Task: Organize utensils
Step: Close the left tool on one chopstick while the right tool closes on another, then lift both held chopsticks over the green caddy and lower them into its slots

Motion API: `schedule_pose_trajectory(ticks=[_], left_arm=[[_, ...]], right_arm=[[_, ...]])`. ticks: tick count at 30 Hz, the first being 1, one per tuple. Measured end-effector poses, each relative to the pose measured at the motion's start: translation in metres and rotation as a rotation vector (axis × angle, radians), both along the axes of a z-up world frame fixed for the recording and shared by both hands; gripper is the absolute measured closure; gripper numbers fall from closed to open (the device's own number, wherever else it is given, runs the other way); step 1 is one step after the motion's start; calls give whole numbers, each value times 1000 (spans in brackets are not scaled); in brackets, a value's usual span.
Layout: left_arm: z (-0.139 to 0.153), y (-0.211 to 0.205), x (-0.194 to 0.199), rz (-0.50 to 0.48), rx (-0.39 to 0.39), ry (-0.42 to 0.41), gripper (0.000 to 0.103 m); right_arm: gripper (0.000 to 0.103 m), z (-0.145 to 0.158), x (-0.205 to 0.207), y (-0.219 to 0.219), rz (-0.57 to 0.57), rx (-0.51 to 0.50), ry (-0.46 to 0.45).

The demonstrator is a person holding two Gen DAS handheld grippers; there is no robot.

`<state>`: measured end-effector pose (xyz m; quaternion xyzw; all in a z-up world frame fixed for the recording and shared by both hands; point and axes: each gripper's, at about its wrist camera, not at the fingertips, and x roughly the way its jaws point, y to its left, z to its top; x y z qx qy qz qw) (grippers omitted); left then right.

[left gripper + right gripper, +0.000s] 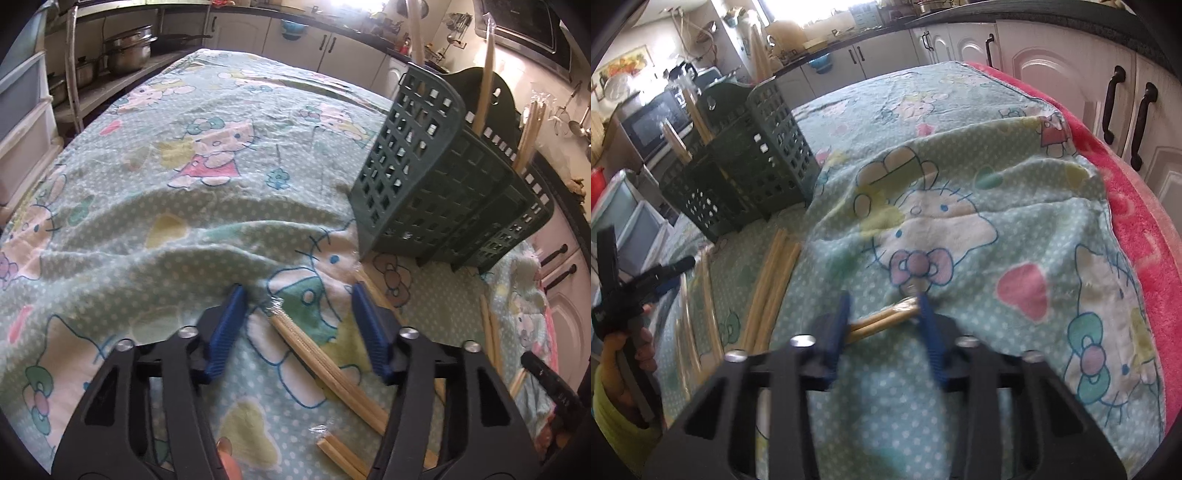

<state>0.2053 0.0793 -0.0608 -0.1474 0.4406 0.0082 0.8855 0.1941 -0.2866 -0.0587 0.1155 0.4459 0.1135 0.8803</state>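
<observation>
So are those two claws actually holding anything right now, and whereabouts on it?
The right claw has a wrapped chopstick pair crosswise between its pads, near one end. The left claw straddles another pair without touching.

wrapped chopsticks [325,363] flat on cloth; others upright in green caddy [439,181]

The left hand-held gripper [298,310] has two ribbed blue pads [226,332] bolted to matte black linkage arms — flat plates with triangular cut-outs, joined by round silver screw heads. The right hand-held gripper [882,314] is built the same way: blue ribbed fingers [836,332], black plates, four silver pivot screws in a row. In the right wrist view the other tool shows from outside as a black, spindly frame, gripped by a hand [642,350] wearing a yellow-green sleeve [607,413] — ribbed at the cuff.
</observation>
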Motion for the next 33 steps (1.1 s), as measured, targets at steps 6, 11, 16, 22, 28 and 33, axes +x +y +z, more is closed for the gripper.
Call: schedule_pose_trajectory(ticks=[6,11,16,22,28,33], left_arm=[[-1,11,-2,19,13,5,94],[13,9,-14,-16,-43,-34,99],[46,0,-25,-57,-64,-131,99],[90,-12,-33,-97,-69,-248,99],[124,-24,-35,-130,-70,-334,100],[149,-31,-35,-154,-76,-398,100]], right_arm=[[94,7,2,3,32,44,-38],[95,21,4,10,67,81,-84],[96,48,6,22,114,114,-151],[97,85,5,34,162,125,-252],[97,118,5,42,192,134,-344],[97,139,4,49,205,134,-410]])
